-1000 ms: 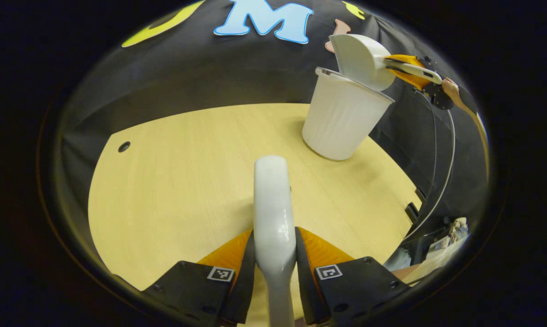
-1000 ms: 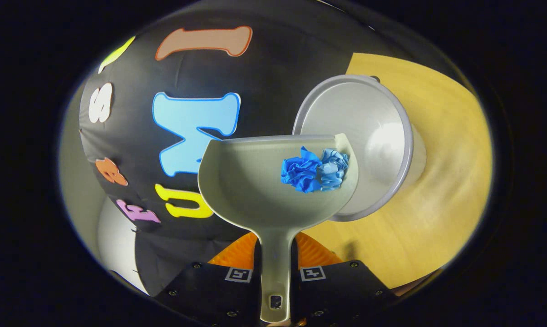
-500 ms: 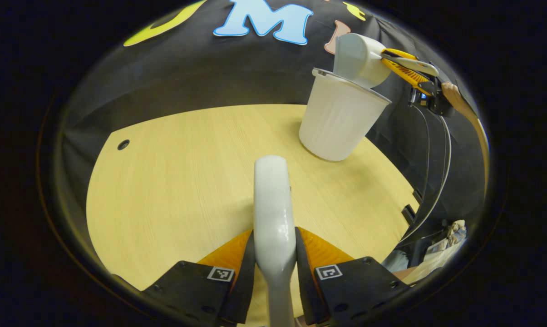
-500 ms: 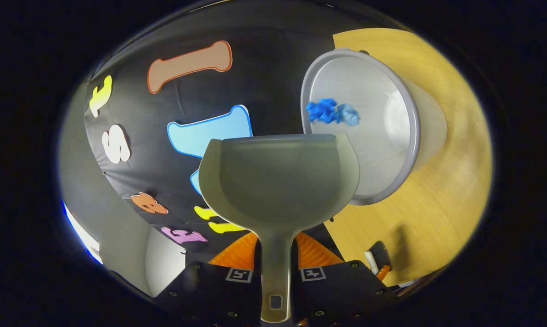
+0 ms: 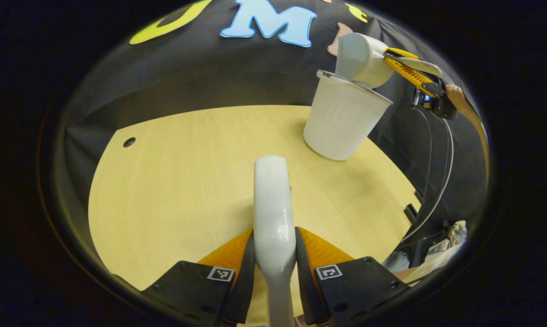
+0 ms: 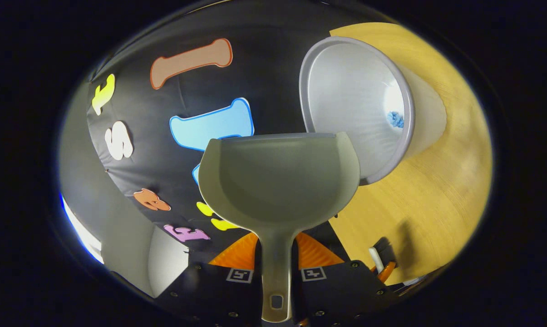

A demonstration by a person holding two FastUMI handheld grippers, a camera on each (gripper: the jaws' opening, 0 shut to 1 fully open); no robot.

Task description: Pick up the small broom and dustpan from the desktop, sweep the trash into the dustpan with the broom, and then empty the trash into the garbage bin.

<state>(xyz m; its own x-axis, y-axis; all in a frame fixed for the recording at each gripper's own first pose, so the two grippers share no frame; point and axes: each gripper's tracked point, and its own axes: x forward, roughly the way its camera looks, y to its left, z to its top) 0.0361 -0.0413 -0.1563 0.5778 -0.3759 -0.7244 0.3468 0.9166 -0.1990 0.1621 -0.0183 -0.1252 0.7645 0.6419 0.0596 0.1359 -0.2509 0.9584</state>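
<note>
Tipping over garbage bin [image 6: 346, 91]: right gripper [image 6: 275, 268], dustpan [image 6: 278, 181] clamped.

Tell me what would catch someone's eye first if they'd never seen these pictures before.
First, the pale dustpan, bare inside and tipped over the white garbage bin, its handle clamped in the right gripper. A bit of blue trash shows deep in the bin. In the left gripper view, the left gripper pinches the white broom handle above the wooden desktop, with the bin at the far right edge.
</note>
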